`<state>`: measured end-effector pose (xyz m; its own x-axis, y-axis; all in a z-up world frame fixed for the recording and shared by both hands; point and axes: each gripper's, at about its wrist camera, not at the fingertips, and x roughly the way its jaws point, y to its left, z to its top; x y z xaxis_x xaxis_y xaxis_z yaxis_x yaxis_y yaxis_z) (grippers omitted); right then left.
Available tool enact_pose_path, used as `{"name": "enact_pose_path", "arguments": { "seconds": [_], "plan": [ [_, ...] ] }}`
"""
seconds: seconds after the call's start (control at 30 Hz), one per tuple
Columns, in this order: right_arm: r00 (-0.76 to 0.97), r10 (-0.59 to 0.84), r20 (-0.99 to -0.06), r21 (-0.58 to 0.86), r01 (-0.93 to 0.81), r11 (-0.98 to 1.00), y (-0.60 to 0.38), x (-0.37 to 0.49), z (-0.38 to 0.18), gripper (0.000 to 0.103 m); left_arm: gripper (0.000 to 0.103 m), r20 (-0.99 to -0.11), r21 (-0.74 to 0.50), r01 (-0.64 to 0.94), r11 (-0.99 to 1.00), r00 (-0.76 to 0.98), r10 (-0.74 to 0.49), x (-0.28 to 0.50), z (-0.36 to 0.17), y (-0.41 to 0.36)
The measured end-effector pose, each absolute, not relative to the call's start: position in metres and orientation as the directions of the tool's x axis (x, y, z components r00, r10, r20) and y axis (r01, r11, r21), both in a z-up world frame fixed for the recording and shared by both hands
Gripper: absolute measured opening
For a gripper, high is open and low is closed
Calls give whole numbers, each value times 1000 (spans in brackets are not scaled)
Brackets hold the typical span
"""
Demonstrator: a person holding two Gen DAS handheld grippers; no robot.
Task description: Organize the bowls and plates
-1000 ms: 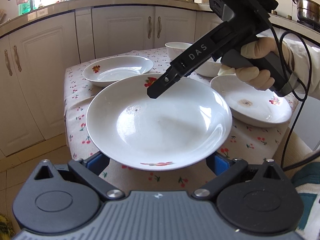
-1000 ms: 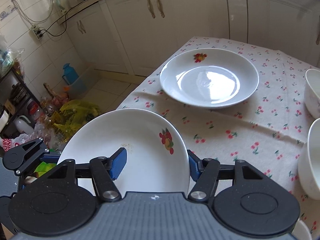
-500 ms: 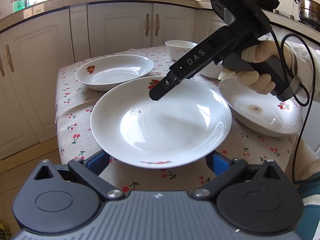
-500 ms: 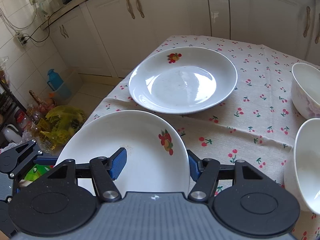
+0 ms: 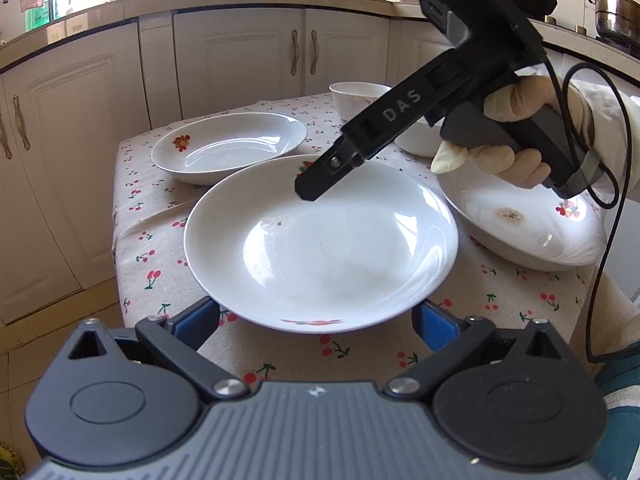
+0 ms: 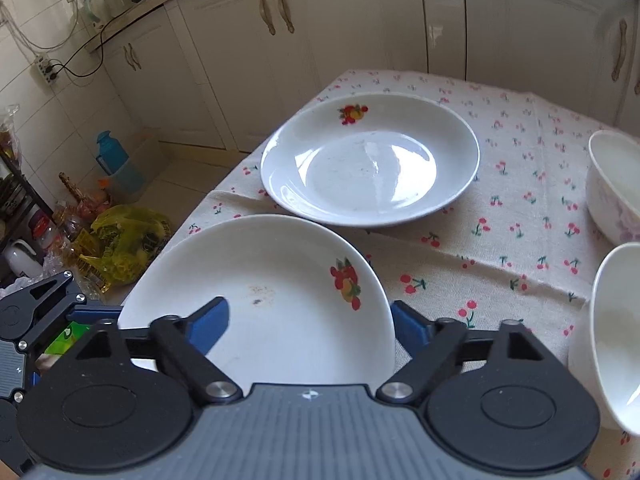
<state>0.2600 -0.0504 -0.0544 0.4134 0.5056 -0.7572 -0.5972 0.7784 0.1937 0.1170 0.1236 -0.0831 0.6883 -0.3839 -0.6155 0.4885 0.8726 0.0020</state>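
Jaws of right gripper (image 6: 310, 320) opening, rim of near plate (image 6: 288, 264) between them; jaws of left gripper (image 5: 316, 320) spread wide, gripping nothing. Plate at near left edge of worktop (image 6: 500, 240), possibly overhanging. Confirm seated flat; withdraw straight back, clear of rim.

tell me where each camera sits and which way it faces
Left wrist: on the left tool, angled down across the table at the near plate; shows its own fingers, the right tool and a gloved hand.
Right wrist: on the right tool, jaws opening around the near plate's rim, facing the cabinets; shows its own fingers and the left tool at the left edge.
Shared: near plate, far plate, bowls, table.
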Motion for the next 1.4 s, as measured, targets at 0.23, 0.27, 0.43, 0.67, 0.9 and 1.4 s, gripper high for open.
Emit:
{"name": "enact_pose_path", "arguments": {
  "seconds": [0.23, 0.27, 0.43, 0.67, 0.9, 1.4],
  "plan": [
    [506, 502, -701, 104, -625, 774, -65, 225, -22, 103, 102, -597, 18, 402, 915, 739, -313, 95, -64, 131],
    [523, 501, -690, 88, -626, 775, -70, 217, -17, 103, 102, -590, 19, 381, 924, 750, -298, 91, -60, 131],
    [582, 487, -651, 27, -623, 782, -96, 174, -5, 103, 102, -598, 19, 286, 958, 771, -219, 76, -48, 126],
    [629, 439, -642, -3, -575, 818, -145, 121, -14, 103, 102, -588, -38, 209, 977, 786, -192, 54, -46, 105],
    [673, 403, -620, -26, -531, 847, -184, 75, -30, 103, 102, -587, -94, 178, 980, 785, -199, 46, -45, 76],
    [667, 371, -646, -28, -507, 862, -225, 43, -62, 103, 102, -598, -32, 303, 952, 757, -262, 50, -33, 23]
  ]
}}
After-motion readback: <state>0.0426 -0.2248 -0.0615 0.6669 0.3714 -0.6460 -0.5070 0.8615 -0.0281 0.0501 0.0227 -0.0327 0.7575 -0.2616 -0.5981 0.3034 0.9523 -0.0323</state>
